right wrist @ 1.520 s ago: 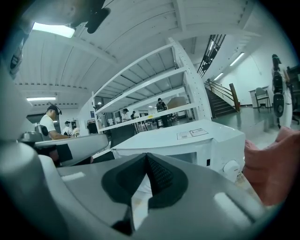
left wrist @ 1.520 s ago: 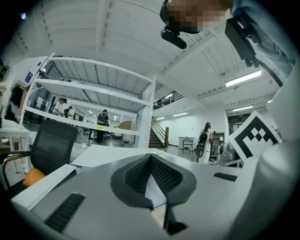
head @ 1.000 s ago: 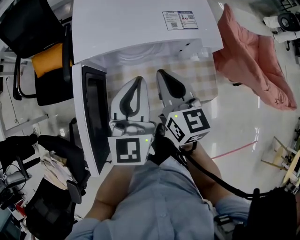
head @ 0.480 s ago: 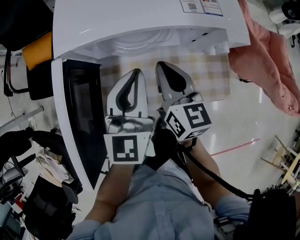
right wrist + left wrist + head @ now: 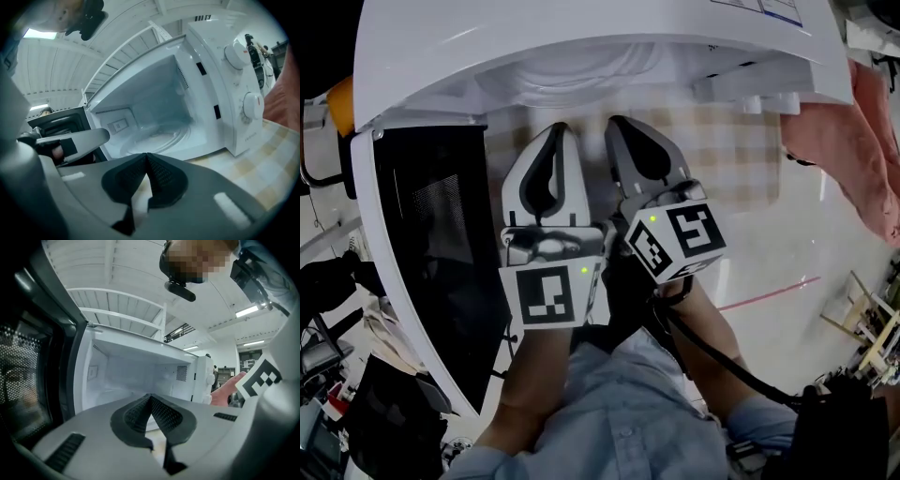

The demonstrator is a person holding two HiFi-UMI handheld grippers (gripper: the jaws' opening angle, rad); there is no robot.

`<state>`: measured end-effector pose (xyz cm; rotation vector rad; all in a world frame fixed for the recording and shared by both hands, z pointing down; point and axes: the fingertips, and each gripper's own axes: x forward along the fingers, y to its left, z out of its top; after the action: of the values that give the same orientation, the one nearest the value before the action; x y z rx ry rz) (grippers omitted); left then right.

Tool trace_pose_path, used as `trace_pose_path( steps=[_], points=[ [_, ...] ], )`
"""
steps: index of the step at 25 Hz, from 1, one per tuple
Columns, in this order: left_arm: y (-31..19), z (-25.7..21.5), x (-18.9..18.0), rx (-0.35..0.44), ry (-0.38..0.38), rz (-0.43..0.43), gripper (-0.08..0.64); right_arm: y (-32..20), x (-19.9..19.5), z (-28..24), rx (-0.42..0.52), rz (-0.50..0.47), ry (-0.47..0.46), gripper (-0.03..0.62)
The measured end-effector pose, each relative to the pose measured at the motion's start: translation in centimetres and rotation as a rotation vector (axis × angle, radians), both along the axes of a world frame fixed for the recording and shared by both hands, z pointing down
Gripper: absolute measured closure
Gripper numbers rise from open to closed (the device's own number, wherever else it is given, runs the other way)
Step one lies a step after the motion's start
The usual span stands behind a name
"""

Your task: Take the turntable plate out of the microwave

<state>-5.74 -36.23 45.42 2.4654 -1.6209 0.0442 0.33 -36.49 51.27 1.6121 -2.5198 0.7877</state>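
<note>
The white microwave (image 5: pixel 581 28) stands with its door (image 5: pixel 431 253) swung open to the left. Its glass turntable plate (image 5: pixel 157 138) lies flat on the cavity floor, and its rim (image 5: pixel 572 80) shows under the microwave's top edge. My left gripper (image 5: pixel 557 127) and right gripper (image 5: pixel 613 122) hover side by side just in front of the opening, both shut with nothing between the jaws. In the left gripper view, the left gripper (image 5: pixel 150 397) points into the cavity, where its own jaws hide the plate. The right gripper (image 5: pixel 146 154) points at the plate from short of the opening.
A checkered tablecloth (image 5: pixel 731 150) covers the table under the microwave. The control panel with two knobs (image 5: pixel 251 105) is right of the cavity. A pink cloth (image 5: pixel 862 141) lies at the far right. Chairs and clutter stand on the floor to the left (image 5: pixel 337 309).
Both grippers have sunk together toward the microwave opening, still shut and side by side. The microwave and its open door now fill more of the head view.
</note>
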Motion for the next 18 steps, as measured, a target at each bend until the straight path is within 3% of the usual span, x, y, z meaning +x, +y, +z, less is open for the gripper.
trace_pose_path(
  steps=[12, 18],
  points=[
    [-1.0, 1.0, -0.3, -0.02, 0.024, -0.037, 0.554, -1.0, -0.8, 3.2, -0.109, 0.014, -0.048, 0.589],
    [-1.3, 1.2, -0.6, -0.041, 0.047, -0.042, 0.554, -1.7, -1.1, 3.2, -0.145, 0.01, -0.139, 0.548]
  ],
)
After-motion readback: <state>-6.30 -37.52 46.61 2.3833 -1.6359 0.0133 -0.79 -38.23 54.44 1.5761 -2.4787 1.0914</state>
